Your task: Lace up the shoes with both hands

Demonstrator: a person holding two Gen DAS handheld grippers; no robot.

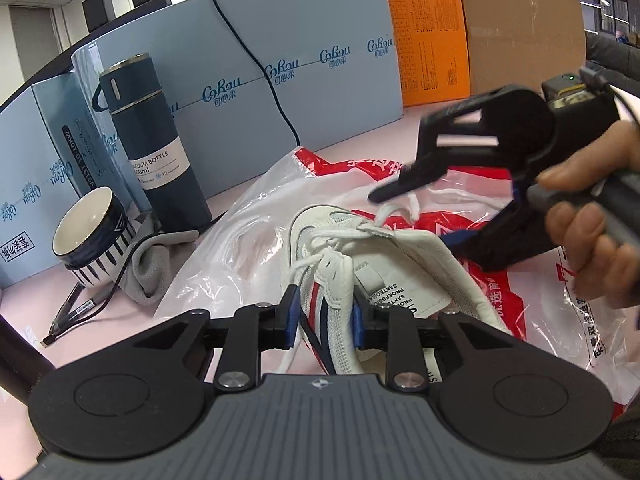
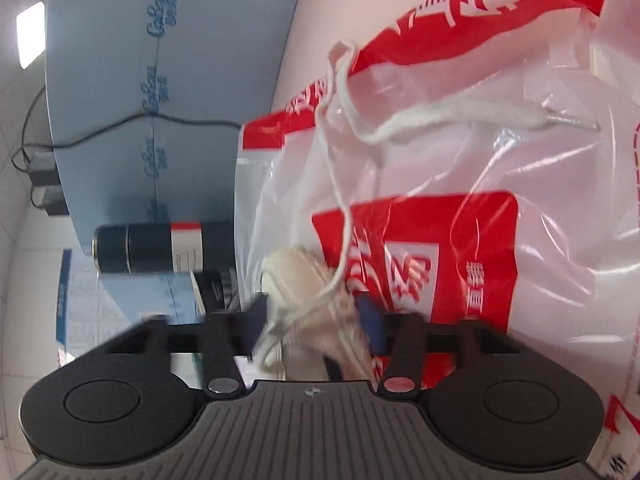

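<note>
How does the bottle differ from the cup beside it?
The vacuum bottle is tall, narrow and capped; the cup is short, wide and open-topped. The bottle is plain dark blue with a white label band; the cup has white stripes and a cream inside. Both stand upright on the pink table.

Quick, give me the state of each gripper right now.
Left gripper: shut on the white mesh sneaker with red and navy stripes.
Right gripper: blurred, open or shut cannot be told.
</note>
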